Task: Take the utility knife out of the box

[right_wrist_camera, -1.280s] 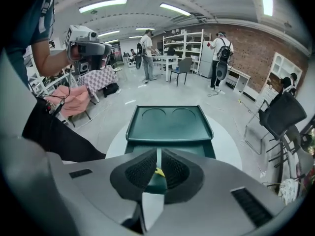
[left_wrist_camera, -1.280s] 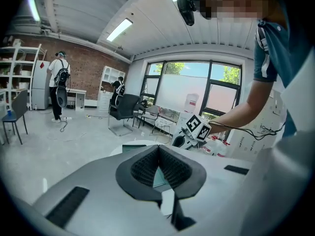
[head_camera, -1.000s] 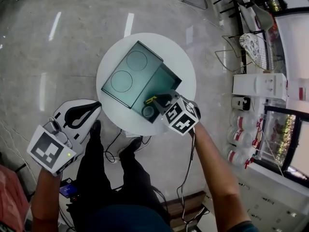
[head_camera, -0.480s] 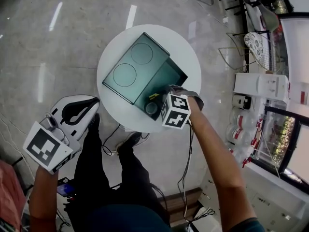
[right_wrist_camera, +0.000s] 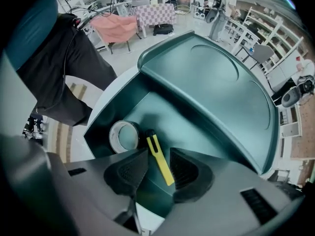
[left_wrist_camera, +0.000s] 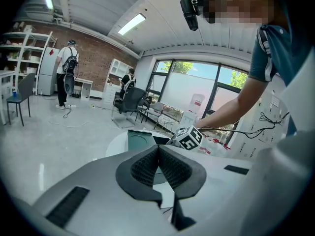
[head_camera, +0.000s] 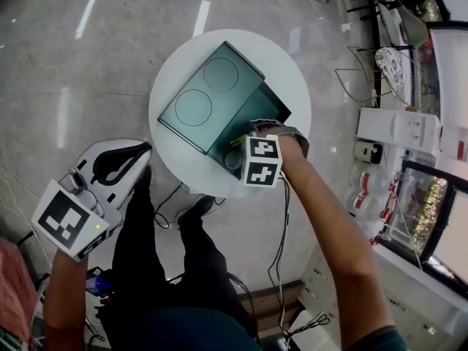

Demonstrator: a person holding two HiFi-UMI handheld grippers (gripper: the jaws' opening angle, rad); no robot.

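Note:
A yellow utility knife (right_wrist_camera: 158,157) lies on the floor of the open green box (right_wrist_camera: 206,82), next to a roll of tape (right_wrist_camera: 123,135). My right gripper (right_wrist_camera: 158,168) points straight down into the box. Its jaws are opening, with the knife between the pads and neither pad touching it. In the head view the right gripper's marker cube (head_camera: 262,161) hangs over the box's near compartment (head_camera: 252,119) and hides the knife. My left gripper (head_camera: 135,156) is off the table at the lower left, shut and holding nothing.
The box sits on a small round white table (head_camera: 292,86), its lid (head_camera: 205,97) swung open to the far left. Cables trail on the floor beside the person's legs (head_camera: 157,247). Shelving and white cabinets (head_camera: 398,130) stand at the right.
The right gripper has rolled and dropped lower over the box's near compartment. The left gripper has sunk a little at the lower left.

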